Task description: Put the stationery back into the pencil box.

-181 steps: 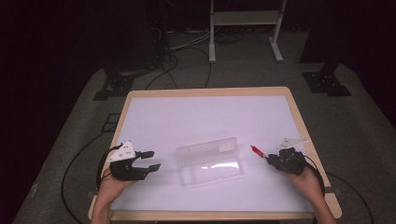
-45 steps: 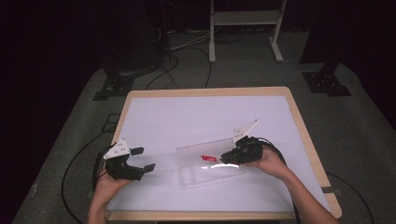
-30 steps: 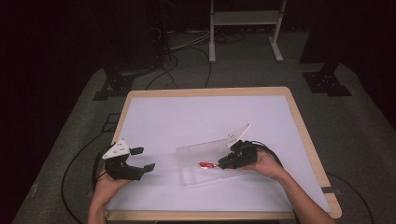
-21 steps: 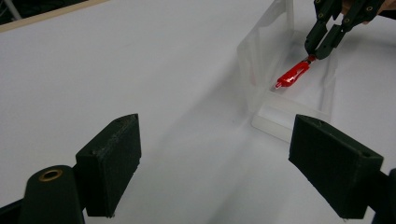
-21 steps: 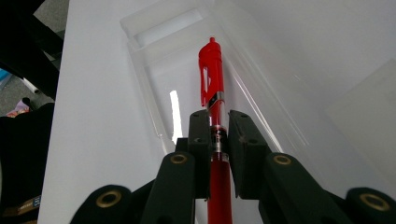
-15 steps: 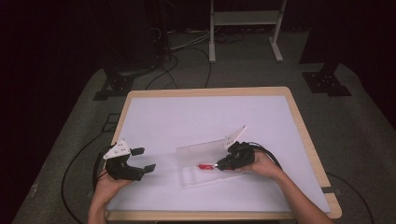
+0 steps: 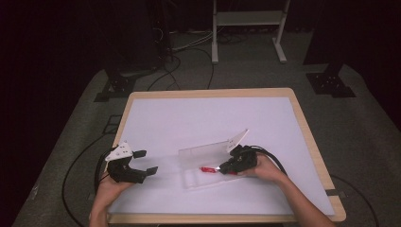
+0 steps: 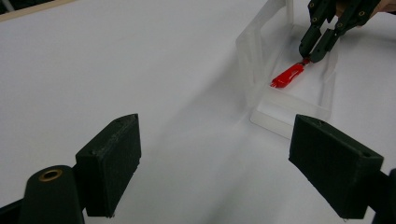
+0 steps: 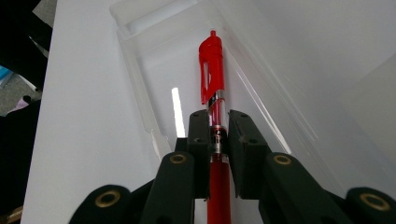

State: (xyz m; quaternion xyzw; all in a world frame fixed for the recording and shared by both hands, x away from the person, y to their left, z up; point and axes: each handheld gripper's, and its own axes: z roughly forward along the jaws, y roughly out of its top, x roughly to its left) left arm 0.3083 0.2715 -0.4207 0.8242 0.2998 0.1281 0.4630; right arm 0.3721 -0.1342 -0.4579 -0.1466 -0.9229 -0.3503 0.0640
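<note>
Since a few seconds back, my right gripper has come over from the right edge of the table to the clear plastic case near the middle of the front half, bringing the red pen along. Over the last second or so it has sunk lower over the case and slid a bit toward the left. My left gripper hasn't budged; it sits near the front left corner.

Right jaws are clamped on the pen's barrel, one pad on each side. In the right gripper view the pen sticks straight out ahead of the pads, with the clip and clicker end pointing away from me, over the bottom tray of the case. Can't tell if the pen touches the tray floor yet or hangs just above it. In the left gripper view the pen lies low inside the tray, with the right gripper pinching the far end.

The case's lid stands up along the back edge of the tray, tilted away from me.

Left jaws are wide apart with nothing between them, pointed across the white table top toward the case.
</note>
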